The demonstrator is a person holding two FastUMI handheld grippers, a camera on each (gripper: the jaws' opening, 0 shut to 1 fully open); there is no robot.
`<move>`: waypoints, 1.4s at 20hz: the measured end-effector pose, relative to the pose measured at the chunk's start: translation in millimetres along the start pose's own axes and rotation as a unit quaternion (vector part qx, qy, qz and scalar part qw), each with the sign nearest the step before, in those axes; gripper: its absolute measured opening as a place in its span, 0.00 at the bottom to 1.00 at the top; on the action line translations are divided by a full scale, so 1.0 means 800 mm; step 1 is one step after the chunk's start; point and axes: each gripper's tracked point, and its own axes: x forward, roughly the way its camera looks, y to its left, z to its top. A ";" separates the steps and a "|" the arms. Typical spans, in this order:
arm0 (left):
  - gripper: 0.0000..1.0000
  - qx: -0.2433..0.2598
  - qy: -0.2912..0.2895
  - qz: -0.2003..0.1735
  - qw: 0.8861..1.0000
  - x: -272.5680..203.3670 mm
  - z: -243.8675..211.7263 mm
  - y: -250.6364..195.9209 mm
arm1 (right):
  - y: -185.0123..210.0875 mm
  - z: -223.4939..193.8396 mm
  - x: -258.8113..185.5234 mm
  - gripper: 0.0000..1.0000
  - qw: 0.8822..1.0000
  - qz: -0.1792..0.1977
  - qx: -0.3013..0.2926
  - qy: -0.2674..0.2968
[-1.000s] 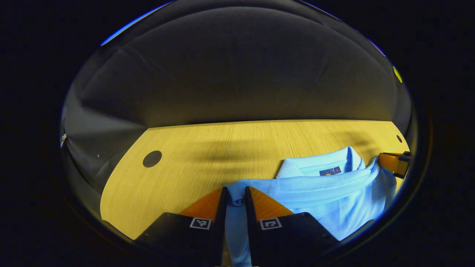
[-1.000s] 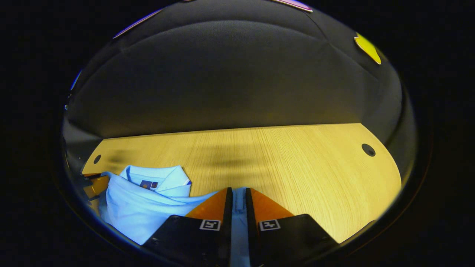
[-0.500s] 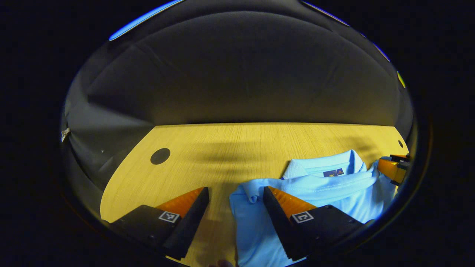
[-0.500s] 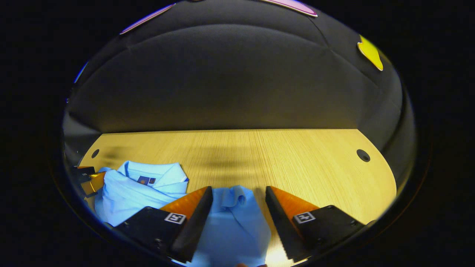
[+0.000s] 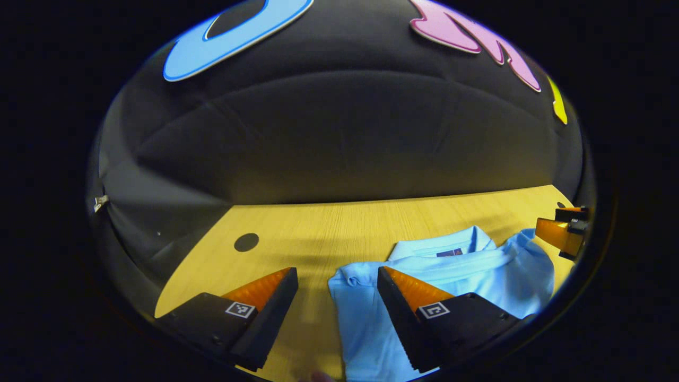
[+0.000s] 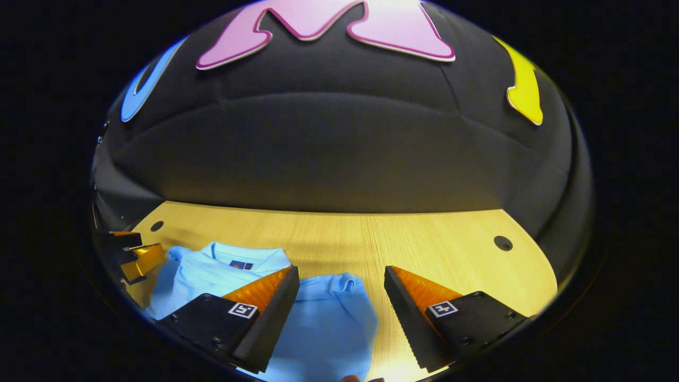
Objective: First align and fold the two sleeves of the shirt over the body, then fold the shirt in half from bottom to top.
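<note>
Left gripper (image 5: 337, 277) spread wide, grasping nothing, fingers raised off the wooden table (image 5: 318, 233). Between and beyond them, the near corner of a light-blue shirt (image 5: 477, 270) — folded, lying flat on the table, collar (image 5: 440, 246) toward the booth's wall. Small dark neck label (image 5: 450, 252) inside the collar, too small to read. Square black-and-white marker (image 5: 238, 310) on each finger mount, no legible writing. Round dark hole (image 5: 246, 242) in the tabletop to the left, well apart from the shirt. At the far right edge, the right gripper (image 5: 565, 228), just beside the shirt's other corner.

In the right gripper view, right gripper (image 6: 342, 276) likewise released, fingers well apart, the shirt's corner (image 6: 334, 313) lying slack between them, touching neither clearly. Collar and label left of the fingers; left gripper (image 6: 132, 254) at the far left edge, beside the shirt.
</note>
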 end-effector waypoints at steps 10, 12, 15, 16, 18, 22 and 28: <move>0.96 -0.033 -0.085 0.000 0.996 -0.187 0.060 0.032 | 0.024 0.041 -0.170 1.00 0.998 0.038 -0.011 -0.053; 0.96 -0.034 -0.105 -0.004 0.994 -0.235 0.069 0.032 | 0.031 0.052 -0.210 1.00 0.997 0.044 -0.001 -0.066; 0.96 -0.020 -0.121 -0.008 0.992 -0.317 0.067 0.025 | 0.031 0.078 -0.285 0.99 0.994 0.047 0.001 -0.097; 0.96 -0.019 -0.122 -0.011 0.992 -0.336 0.065 0.020 | 0.031 0.085 -0.306 0.99 0.993 0.050 -0.001 -0.106; 0.96 -0.021 -0.124 -0.023 0.992 -0.378 0.059 0.006 | 0.032 0.097 -0.345 0.99 0.991 0.055 -0.002 -0.123; 0.96 -0.018 -0.133 -0.037 0.990 -0.445 0.059 -0.012 | 0.025 0.113 -0.422 0.99 0.987 0.062 -0.014 -0.146; 0.96 -0.017 -0.166 -0.051 0.985 -0.540 0.081 -0.026 | 0.025 0.105 -0.513 0.99 0.984 0.083 -0.029 -0.155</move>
